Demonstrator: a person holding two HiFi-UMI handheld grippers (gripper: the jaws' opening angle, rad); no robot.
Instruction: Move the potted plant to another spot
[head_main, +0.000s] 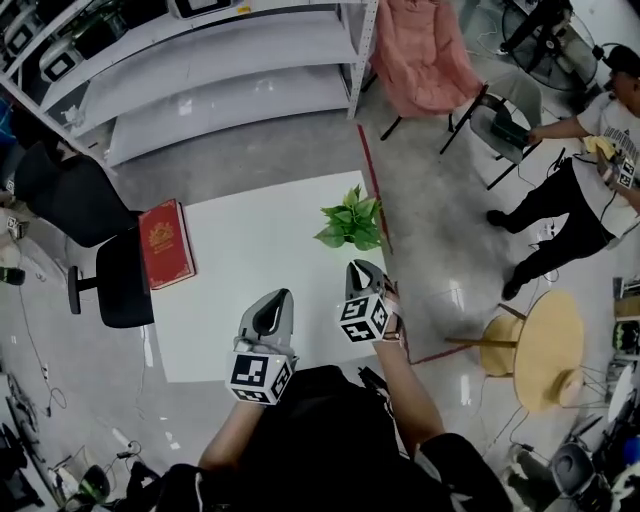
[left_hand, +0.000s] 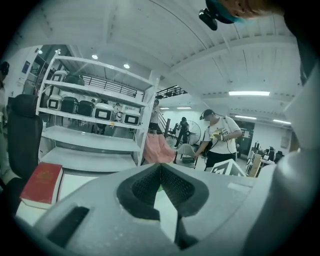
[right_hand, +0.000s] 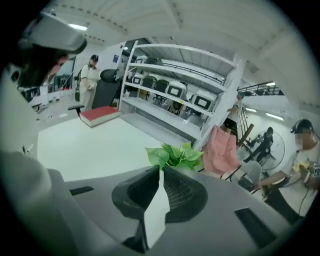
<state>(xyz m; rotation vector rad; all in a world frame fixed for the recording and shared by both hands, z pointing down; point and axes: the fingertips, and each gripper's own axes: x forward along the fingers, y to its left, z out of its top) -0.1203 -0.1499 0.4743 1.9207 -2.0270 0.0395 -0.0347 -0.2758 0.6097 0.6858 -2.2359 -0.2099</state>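
At the left edge of the white table a red book is seen, flat, hard-covered and rectangular, well apart from everything else. Over the table's near edge the left gripper is held, its ribbed dark pads pressed tip to tip with nothing between them. Just to its right, the right gripper is pointed at the plant, with its jaws likewise brought together and empty.

The potted plant is set at the table's right edge, toward the far corner. Only broad, soft, glossy green leaves are shown; the pot is hidden beneath them.

Two risks are judged from this. If the plant is approached with the jaws not parted, it may be nudged over the table's right edge. If the foliage is clamped instead of the pot, the limp leaves may be torn or the plant may be dropped.
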